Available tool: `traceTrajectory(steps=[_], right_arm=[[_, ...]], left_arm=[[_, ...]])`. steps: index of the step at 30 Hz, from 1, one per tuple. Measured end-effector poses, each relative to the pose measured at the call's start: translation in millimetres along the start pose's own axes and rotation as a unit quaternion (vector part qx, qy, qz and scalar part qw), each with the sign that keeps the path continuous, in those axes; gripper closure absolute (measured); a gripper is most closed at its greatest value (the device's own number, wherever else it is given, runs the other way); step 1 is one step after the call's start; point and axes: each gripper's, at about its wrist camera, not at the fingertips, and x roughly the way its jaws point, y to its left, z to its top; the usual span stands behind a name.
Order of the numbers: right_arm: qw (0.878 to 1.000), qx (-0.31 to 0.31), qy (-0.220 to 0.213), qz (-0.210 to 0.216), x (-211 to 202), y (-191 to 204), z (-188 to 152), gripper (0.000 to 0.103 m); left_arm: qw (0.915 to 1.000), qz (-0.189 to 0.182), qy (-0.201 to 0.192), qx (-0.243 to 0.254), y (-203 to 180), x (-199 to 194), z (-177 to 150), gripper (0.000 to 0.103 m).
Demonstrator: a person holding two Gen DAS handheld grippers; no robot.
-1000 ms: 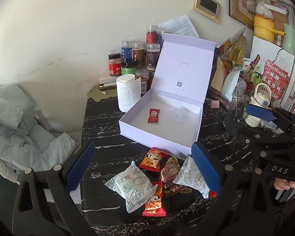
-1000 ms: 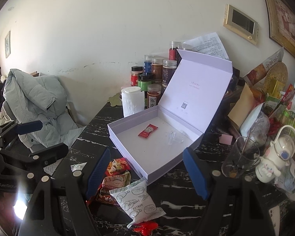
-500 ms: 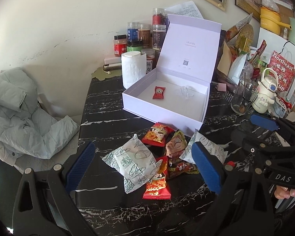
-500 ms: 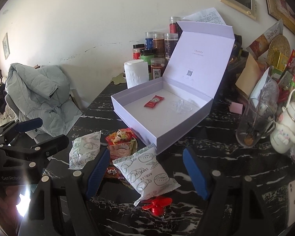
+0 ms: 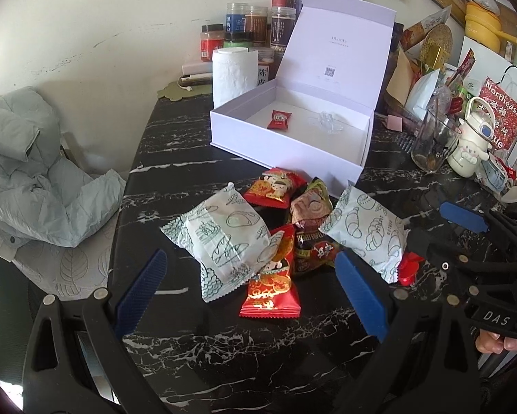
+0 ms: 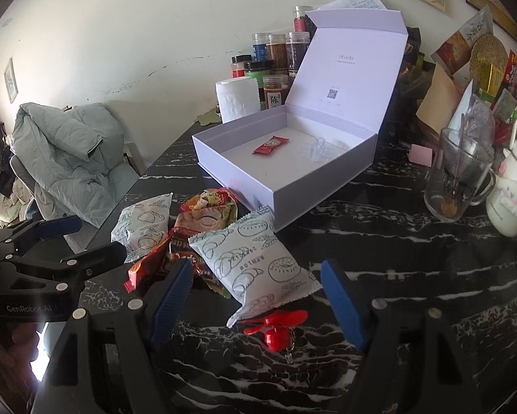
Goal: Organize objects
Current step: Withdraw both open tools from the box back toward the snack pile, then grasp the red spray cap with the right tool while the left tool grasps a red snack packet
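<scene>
I'm seeing the lavender gift box (image 5: 293, 145) sitting open on the black marble table (image 5: 189, 345), a red sachet (image 5: 279, 119) lying inside; snack packets (image 6: 255, 258) are lying piled just before it; my left gripper (image 5: 251, 289) and right gripper (image 6: 256, 296) are both hovering wide, holding nothing.

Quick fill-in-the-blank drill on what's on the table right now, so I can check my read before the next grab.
1. The lid of the lavender cardboard box stands ____.
2. The only snack lying inside the box is a small ____ sachet.
3. The pile of snack packets lies on the black marble table, ____ the box.
4. Both the left hand-held gripper and right hand-held gripper have jaws that are ____.

Missing words: open; red; outside; open
</scene>
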Motion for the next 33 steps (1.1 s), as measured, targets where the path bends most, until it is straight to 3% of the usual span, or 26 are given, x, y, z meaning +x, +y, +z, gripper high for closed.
traceTrajectory(steps=[15,30,33], right_arm=[[1.0,0.01,0.025,-0.003,20,-12,-45,0.026],[0.999,0.036,0.019,0.015,32,-24,-51,0.026],[0.999,0.039,0.017,0.021,33,-26,-50,0.032]], left_arm=[[0.9998,-0.009,0.017,-0.007,-7,22,-39,0.005],[0.999,-0.017,0.031,-0.027,-5,46,-43,0.005],[0.9986,-0.027,0.027,-0.036,-3,50,-41,0.006]])
